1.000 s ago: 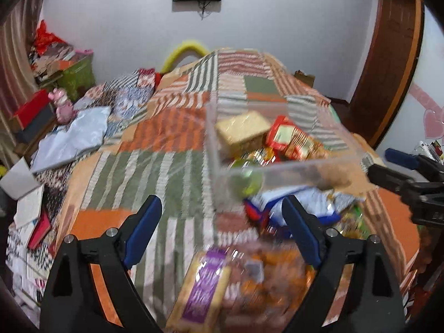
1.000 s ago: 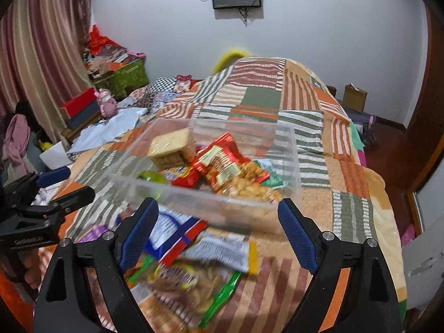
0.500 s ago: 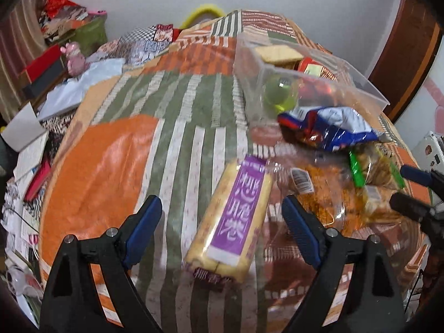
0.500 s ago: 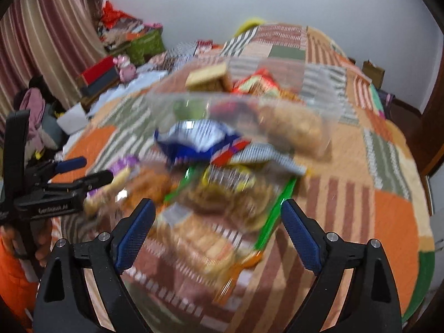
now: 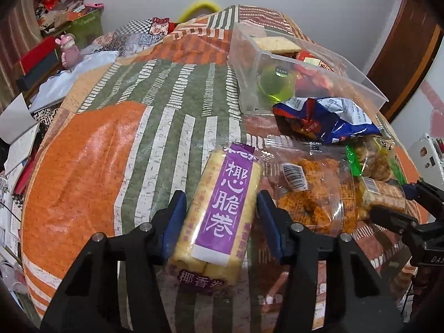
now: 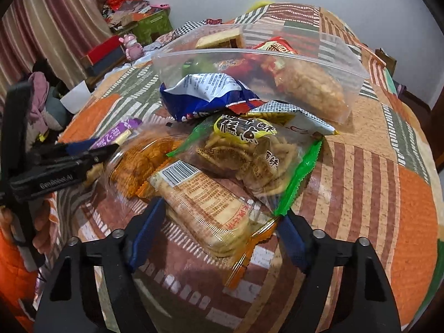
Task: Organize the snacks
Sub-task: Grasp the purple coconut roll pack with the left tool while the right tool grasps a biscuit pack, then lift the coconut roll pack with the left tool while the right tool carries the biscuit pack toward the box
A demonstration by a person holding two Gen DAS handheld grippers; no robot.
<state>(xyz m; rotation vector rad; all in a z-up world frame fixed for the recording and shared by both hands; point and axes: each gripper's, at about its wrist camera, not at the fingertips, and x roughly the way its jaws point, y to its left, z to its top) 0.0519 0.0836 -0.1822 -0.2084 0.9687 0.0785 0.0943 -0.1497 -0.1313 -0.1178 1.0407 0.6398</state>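
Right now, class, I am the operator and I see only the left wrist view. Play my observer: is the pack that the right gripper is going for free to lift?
Observer: Not quite. In the right wrist view the green-edged bag appears to rest on one edge of the cracker pack.
Operator: Is it gripped yet?
Observer: The right gripper has the pack between its jaws, which have just been closing. A gap shows on the side of the green-edged bag.
Operator: What fills the far end of the clear bin?
Observer: A big bag of golden puffed snacks, which your view does not show.
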